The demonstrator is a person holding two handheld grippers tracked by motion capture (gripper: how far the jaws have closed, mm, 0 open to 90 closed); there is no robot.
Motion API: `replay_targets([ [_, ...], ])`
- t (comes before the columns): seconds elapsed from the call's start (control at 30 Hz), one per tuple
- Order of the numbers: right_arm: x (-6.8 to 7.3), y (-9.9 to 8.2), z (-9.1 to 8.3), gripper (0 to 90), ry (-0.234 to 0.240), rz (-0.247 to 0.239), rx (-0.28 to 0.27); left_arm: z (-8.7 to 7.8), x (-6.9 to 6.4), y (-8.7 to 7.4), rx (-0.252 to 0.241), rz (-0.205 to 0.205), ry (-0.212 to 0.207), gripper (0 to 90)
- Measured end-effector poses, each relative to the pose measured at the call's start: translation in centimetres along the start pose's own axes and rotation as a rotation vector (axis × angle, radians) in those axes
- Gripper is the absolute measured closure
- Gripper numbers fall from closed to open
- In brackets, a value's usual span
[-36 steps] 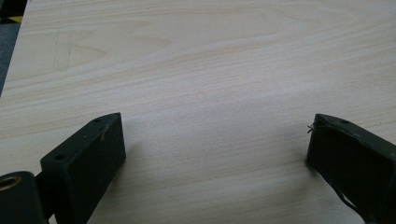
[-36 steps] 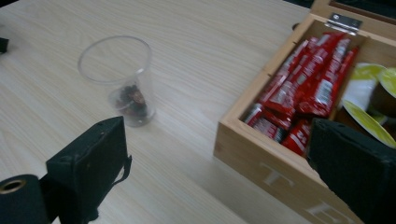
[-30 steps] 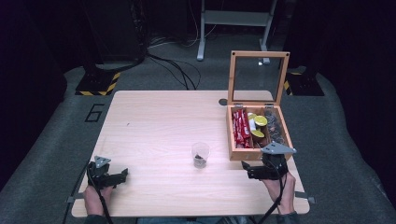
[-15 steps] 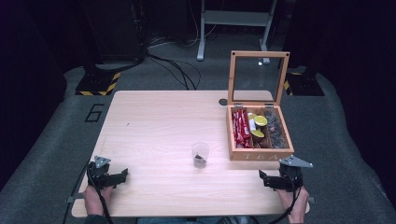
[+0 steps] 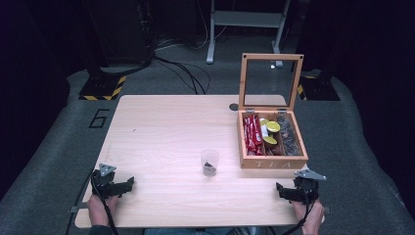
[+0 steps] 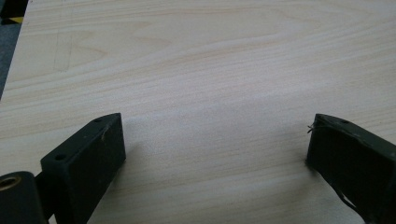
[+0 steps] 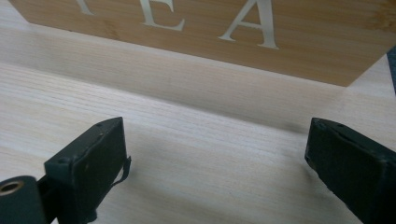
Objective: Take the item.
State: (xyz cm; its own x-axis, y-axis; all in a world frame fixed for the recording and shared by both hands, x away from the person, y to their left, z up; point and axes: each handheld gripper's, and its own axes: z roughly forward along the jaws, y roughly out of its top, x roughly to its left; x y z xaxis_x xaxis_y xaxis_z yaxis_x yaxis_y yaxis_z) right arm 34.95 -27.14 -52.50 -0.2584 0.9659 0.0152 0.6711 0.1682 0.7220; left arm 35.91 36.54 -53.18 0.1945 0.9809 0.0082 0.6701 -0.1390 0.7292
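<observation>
The surface (image 5: 161,132) is a pale, smooth wooden top with fine straight grain and rounded corners. Near its right edge stands a rectangular box of warm, honey-coloured wood, the tea box (image 5: 272,161), with the word TEA in light letters on its front wall. Its lid, a wooden frame around a clear pane, stands upright at the back. Inside, narrow compartments hold glossy red sachets (image 5: 252,133) at the left, round yellow pieces in the middle and darker packets at the right. A small clear plastic cup (image 5: 210,161) stands upright on the surface, just left of the box and apart from it, with a dark clump at its bottom.

The right tongs (image 5: 283,191) sit low at the near right corner of the surface, just in front of the box and not touching it. In the right gripper view, their blocky matte black jaws are spread wide over bare grain, with the lettered front wall close ahead. The left tongs (image 5: 125,184) rest at the near left corner, well apart from cup and box, their square-edged jaws equally spread with nothing between them.
</observation>
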Motion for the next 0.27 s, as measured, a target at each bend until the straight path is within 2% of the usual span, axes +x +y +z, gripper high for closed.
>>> replay_targets([
  [0.17, -0.02, -0.22, 0.23, 3.8, -0.016, -0.003, 0.006, 0.0, 0.01, 0.0, 0.001, 0.0, -0.001, 4.2],
  [0.2, -0.09, -0.2, 0.38, 0.5, -0.026, -0.001, 0.01, 0.0, 0.02, 0.0, 0.001, 0.0, -0.001, 4.2],
  [0.27, -0.19, -0.2, 0.45, 0.0, -0.025, 0.006, 0.014, 0.0, 0.01, 0.0, 0.0, 0.0, 0.0, 4.1],
])
